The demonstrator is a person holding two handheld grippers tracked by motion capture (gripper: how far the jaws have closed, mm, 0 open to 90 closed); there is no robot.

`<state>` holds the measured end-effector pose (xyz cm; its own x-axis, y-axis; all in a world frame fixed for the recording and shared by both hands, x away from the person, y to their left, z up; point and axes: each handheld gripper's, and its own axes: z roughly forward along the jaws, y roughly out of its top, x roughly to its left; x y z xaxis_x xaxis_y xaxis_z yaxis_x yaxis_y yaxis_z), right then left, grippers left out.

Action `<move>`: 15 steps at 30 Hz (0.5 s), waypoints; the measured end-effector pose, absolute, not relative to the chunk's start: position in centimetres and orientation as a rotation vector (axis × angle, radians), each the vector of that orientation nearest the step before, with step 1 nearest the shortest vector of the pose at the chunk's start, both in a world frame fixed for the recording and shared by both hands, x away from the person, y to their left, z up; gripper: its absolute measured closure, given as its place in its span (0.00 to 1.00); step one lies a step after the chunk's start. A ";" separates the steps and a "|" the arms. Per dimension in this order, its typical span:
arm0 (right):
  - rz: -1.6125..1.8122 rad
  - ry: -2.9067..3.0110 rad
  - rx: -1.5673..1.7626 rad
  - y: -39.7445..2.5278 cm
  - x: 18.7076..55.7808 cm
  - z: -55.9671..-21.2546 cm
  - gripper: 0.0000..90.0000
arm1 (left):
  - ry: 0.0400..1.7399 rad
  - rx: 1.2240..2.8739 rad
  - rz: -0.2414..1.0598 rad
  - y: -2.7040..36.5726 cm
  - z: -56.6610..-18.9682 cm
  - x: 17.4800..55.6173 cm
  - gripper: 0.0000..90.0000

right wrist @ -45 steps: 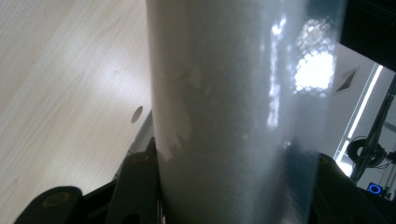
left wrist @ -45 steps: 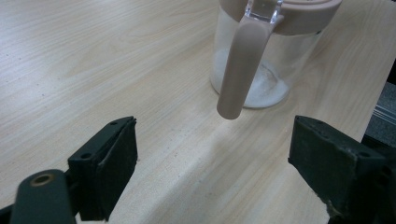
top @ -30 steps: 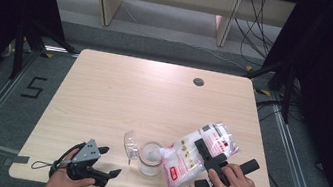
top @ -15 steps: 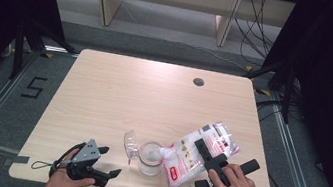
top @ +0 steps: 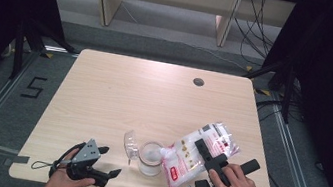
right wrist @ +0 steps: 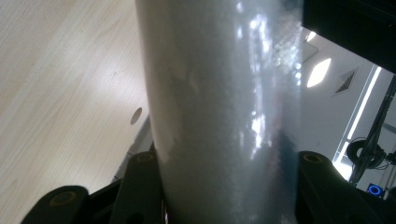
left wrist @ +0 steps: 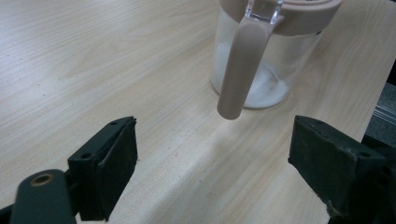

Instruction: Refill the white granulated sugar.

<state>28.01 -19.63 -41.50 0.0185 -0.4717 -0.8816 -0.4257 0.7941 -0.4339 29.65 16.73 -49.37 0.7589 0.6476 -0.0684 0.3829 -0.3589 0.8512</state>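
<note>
Pale wooden table (top: pixel 118 96) seen from above, with the person's two hands entering at its near edge. At the near left corner, the left hand holds the black left gripper (top: pixel 104 172), topped by a grey three-cornered plate; it lies low on the table, aimed toward the middle, its jaws spread wide with nothing between them, as the left gripper view confirms. Just right of it, near the middle of the near edge, stands a clear glass jar with a beige rim and a beige hanging clasp (left wrist: pixel 271 51), its transparent hinged lid (top: pixel 130 143) tipped open to the left. A thin layer of white granules (left wrist: pixel 268 88) covers the jar's bottom. Touching the jar's mouth from the right is a clear plastic bag of white granules with red and pink printing (top: pixel 198 151), tilted so that its lower end rests over the jar and its upper end points away to the right. The black right gripper (top: pixel 210 156), in the right hand, pinches this bag across its middle; the right gripper view shows the bag's glossy wall pressed between the jaws.
</note>
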 end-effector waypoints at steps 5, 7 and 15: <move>-0.025 1.608 -0.699 -19.7 27.9 -41.6 0.68 | 0.782 1.996 0.349 16.7 -49.4 29.6 0.17; -0.026 1.602 -0.701 -19.7 27.9 -41.6 0.68 | 0.780 1.997 0.349 16.7 -49.4 29.6 0.17; -0.027 1.611 -0.701 -19.6 27.8 -41.6 0.69 | 0.778 1.991 0.345 16.7 -49.4 29.7 0.17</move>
